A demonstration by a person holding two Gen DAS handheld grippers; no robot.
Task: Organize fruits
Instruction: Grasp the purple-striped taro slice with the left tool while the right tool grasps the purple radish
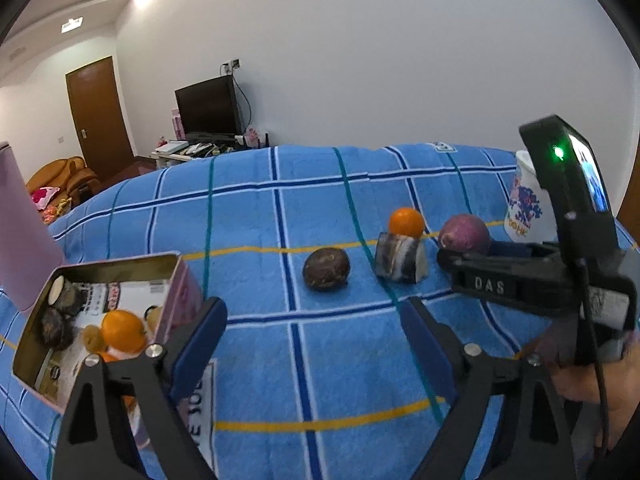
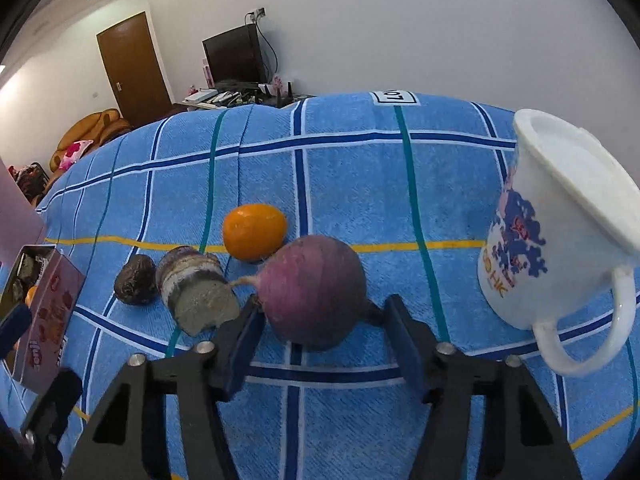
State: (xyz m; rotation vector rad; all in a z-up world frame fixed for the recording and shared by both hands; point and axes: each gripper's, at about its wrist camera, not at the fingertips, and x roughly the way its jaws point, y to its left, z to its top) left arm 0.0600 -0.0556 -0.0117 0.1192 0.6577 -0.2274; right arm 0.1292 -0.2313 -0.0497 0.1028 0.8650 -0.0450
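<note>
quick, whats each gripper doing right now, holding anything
Left gripper: open, nothing between its fingers.
Right gripper: open around the purple round vegetable; the fingers flank it but do not visibly press it, so not yet held.

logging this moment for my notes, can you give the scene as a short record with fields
surface: blue checked cloth
loose items: orange, purple round root, dark wrinkled fruit, cut striped chunk
tin box: open, holds an orange and dark fruits
mug: white, upright, right of the root
right gripper: jaws either side of the root, contact unclear
left gripper: open, nothing between
</note>
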